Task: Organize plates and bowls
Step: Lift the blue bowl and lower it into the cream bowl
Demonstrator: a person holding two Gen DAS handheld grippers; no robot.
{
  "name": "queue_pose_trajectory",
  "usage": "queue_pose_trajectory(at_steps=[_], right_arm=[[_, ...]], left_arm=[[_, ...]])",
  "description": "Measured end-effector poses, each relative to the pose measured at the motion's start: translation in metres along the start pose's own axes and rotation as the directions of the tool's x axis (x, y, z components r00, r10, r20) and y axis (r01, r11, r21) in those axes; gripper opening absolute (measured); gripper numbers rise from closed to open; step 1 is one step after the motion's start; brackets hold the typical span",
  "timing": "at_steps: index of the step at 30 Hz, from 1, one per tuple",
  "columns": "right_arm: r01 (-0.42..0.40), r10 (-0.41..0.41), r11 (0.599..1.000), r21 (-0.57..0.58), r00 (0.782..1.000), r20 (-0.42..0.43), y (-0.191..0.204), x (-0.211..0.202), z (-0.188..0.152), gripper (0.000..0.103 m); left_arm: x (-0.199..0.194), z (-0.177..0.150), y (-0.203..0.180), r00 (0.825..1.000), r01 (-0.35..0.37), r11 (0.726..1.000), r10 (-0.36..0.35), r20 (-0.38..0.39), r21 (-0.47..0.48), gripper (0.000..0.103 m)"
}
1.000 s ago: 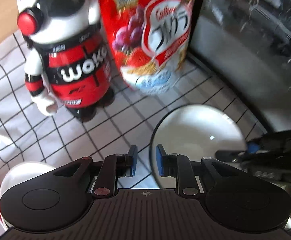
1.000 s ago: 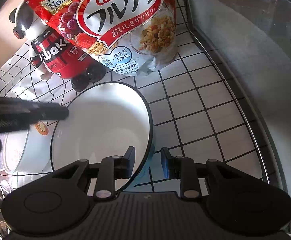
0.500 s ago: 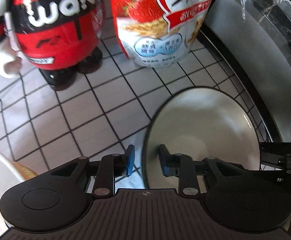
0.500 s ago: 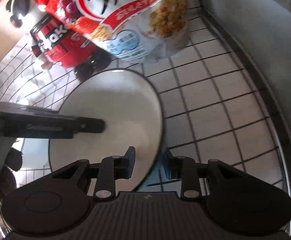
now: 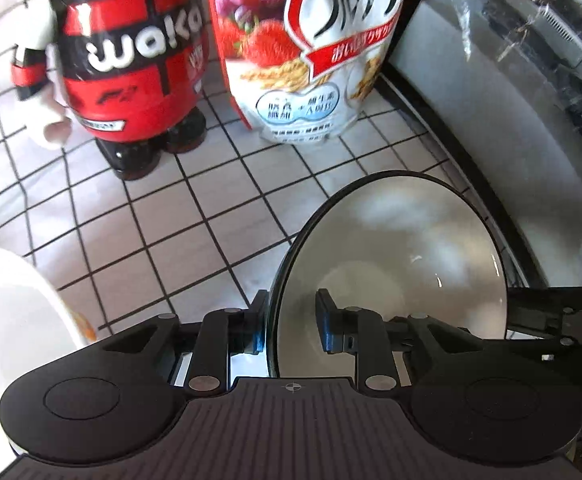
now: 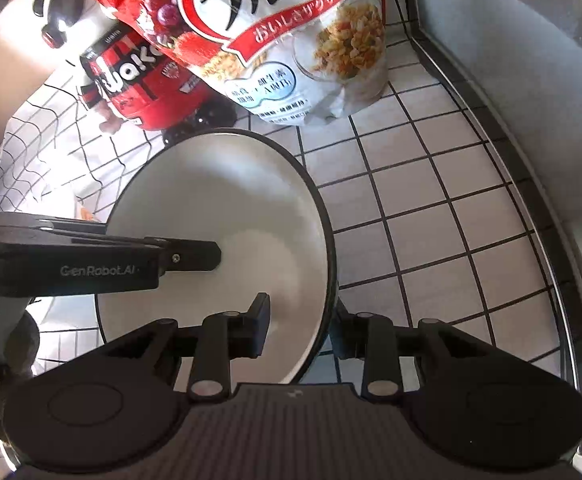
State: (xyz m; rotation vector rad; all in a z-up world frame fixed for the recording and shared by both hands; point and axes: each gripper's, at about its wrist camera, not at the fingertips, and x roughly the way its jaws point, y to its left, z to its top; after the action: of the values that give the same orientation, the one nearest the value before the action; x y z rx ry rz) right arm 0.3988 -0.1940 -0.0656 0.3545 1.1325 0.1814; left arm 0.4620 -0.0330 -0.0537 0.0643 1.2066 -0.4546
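Both grippers' jaws straddle plate (image 6: 227, 216) rim (tiled counter (image 6: 431, 208) right)

White black-rimmed plate (image 6: 227, 216), tilted on edge

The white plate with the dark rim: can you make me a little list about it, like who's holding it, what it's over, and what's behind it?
plate: white plate, dark rim, tilted on edge
left gripper: fingers on both sides of the rim
right gripper: fingers on both sides of the opposite rim
under it: white tiled counter
behind it: red cereal bag, red toy figure
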Motion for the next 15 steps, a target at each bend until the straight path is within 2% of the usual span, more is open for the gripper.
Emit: queue_pose_trajectory(at_steps=[9,15], right_arm=[[-0.047,0.056,0.996,-0.08,0.993,0.106,0.036,-0.061,0.007,0.031],[-0.085,0.103,0.978,-0.189,0.991,0.083,0.064,-0.085,-0.007,0.031]], left_arm=[[-0.079,-0.014,-0.002,0.998,-0.018,0.998,0.021,0.06,-0.061,0.028],[-0.12,-0.056,0.004,0.999,0.001,0.991,0.005,0.043,-0.135,0.031]])
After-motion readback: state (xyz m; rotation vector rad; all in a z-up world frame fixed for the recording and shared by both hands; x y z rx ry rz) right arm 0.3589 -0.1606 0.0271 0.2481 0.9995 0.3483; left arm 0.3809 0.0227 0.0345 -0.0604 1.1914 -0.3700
